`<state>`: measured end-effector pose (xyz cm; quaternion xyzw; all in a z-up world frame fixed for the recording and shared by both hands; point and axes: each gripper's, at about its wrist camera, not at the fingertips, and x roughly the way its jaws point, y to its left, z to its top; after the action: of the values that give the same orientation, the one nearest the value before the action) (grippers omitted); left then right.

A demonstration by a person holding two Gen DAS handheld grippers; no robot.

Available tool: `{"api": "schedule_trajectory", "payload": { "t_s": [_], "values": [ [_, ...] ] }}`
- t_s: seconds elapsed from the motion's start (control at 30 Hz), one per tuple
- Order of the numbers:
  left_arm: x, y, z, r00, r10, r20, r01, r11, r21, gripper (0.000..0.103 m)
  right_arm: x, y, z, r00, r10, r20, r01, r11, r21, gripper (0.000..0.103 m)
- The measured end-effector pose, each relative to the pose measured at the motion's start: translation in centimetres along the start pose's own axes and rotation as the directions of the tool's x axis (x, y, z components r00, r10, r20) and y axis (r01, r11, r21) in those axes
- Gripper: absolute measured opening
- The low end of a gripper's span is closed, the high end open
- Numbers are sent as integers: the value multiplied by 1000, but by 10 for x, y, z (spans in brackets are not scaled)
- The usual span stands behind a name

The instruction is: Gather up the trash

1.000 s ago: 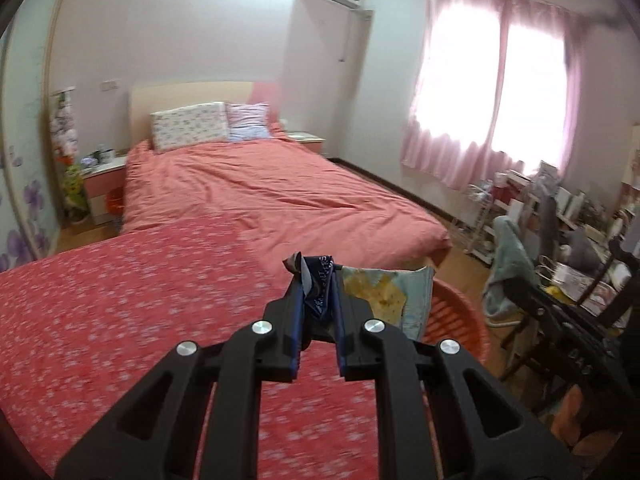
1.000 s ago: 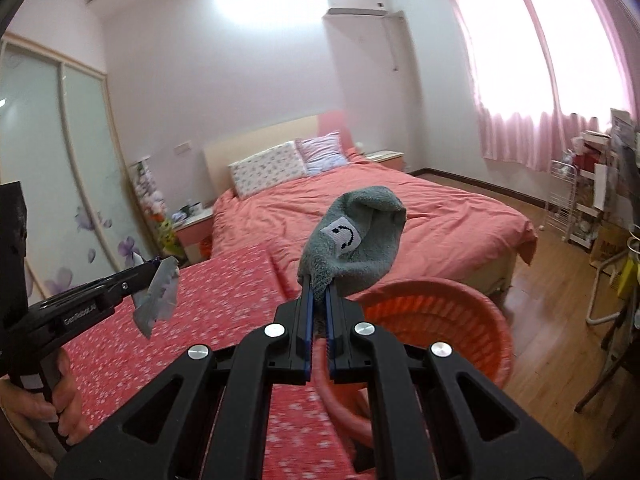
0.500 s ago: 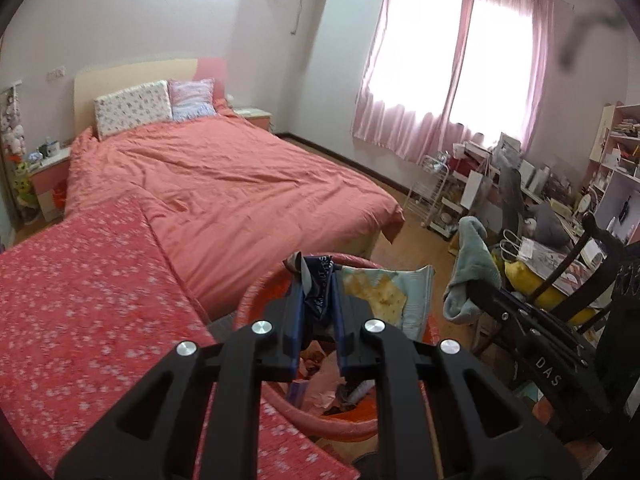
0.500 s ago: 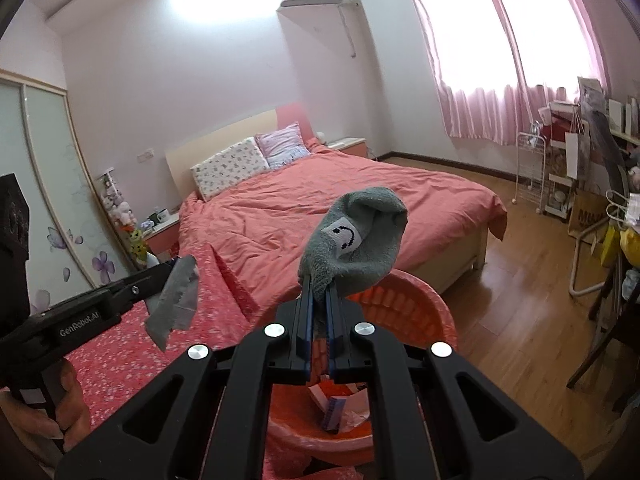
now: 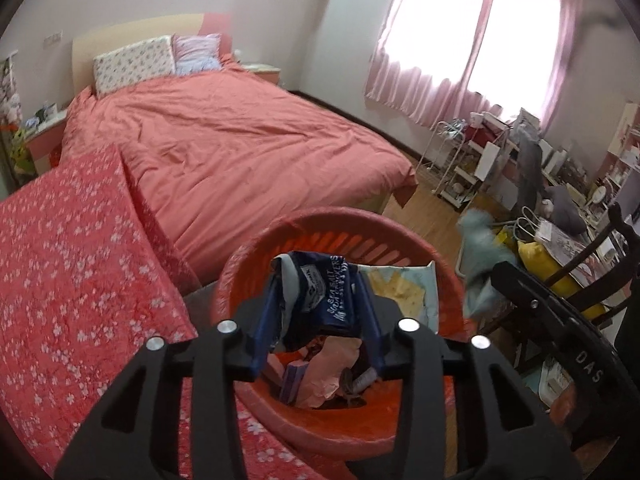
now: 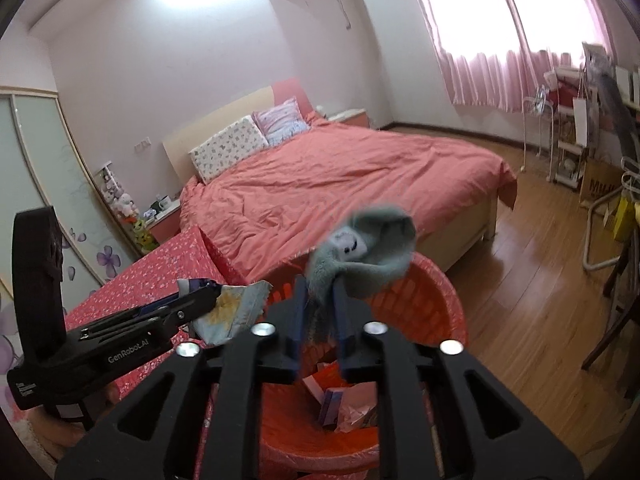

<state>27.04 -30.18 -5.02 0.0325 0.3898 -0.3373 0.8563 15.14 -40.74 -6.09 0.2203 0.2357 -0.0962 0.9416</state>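
Over the round red plastic slatted basket (image 5: pixel 400 236), I hold both loads so they can fall in: my left gripper (image 5: pixel 320 280), spread, loosely cradles a dark blue crinkled cracker wrapper (image 5: pixel 320 292); at its 3 o'clock, my right gripper (image 6: pixel 320 292), parted, carries a grey smiley-patch sock (image 6: pixel 372 248).

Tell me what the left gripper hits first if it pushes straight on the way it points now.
Probably the far inner wall of the red basket. The left gripper, jaws spread around the cracker wrapper, points over the basket's near rim; depth is unclear, so it might pass above.
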Motion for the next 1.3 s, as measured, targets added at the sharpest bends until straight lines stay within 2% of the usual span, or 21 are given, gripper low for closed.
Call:
{"api": "schedule_trajectory", "payload": {
  "t_s": [0.07,0.27,0.4,0.47,0.53,0.67,0.8,0.97,1.07,1.13,1.23,1.27,1.3],
  "values": [
    [3,7,-3,1000,-1,-13,1,1000,-15,48,0,-1,-3,1000,10,-13,-9,1000,19,31],
    [5,15,-8,999,-19,-41,17,999,-39,50,-3,1,-5,1000,-6,-19,7,999,37,34],
    [-1,14,-8,999,-11,-31,9,999,-42,59,-7,3,-4,1000,-19,-11,19,999,38,35],
    [-7,15,-7,1000,0,-24,-1,999,-39,60,-9,1,-2,1000,-26,-5,27,999,31,41],
    [-17,17,-8,1000,12,-9,-12,999,-41,61,-15,3,-1,999,-34,6,34,999,17,44],
    [-50,19,-11,998,48,39,-47,998,-33,67,-27,11,-2,999,-39,31,39,999,-6,58],
    [-95,23,-23,989,106,101,-104,994,-26,74,-46,26,-6,997,-37,67,39,999,-33,69],
    [-155,31,-45,966,186,179,-181,982,-43,88,-71,48,-15,992,-47,113,54,997,-63,89],
    [-191,34,-65,941,254,224,-248,967,-57,96,-91,67,-25,984,-89,152,106,989,-104,99],
    [-215,40,-83,920,304,248,-292,953,-85,99,-100,79,-32,975,-128,184,152,980,-127,101],
    [-244,52,-107,892,375,254,-348,926,-147,99,-116,99,-49,948,-211,240,252,955,-157,101],
    [-252,54,-115,880,404,251,-371,913,-167,99,-120,105,-54,942,-232,244,276,947,-165,101],
    [-261,57,-124,861,444,249,-407,894,-188,99,-123,110,-61,938,-247,243,292,941,-171,101]
  ]
}}
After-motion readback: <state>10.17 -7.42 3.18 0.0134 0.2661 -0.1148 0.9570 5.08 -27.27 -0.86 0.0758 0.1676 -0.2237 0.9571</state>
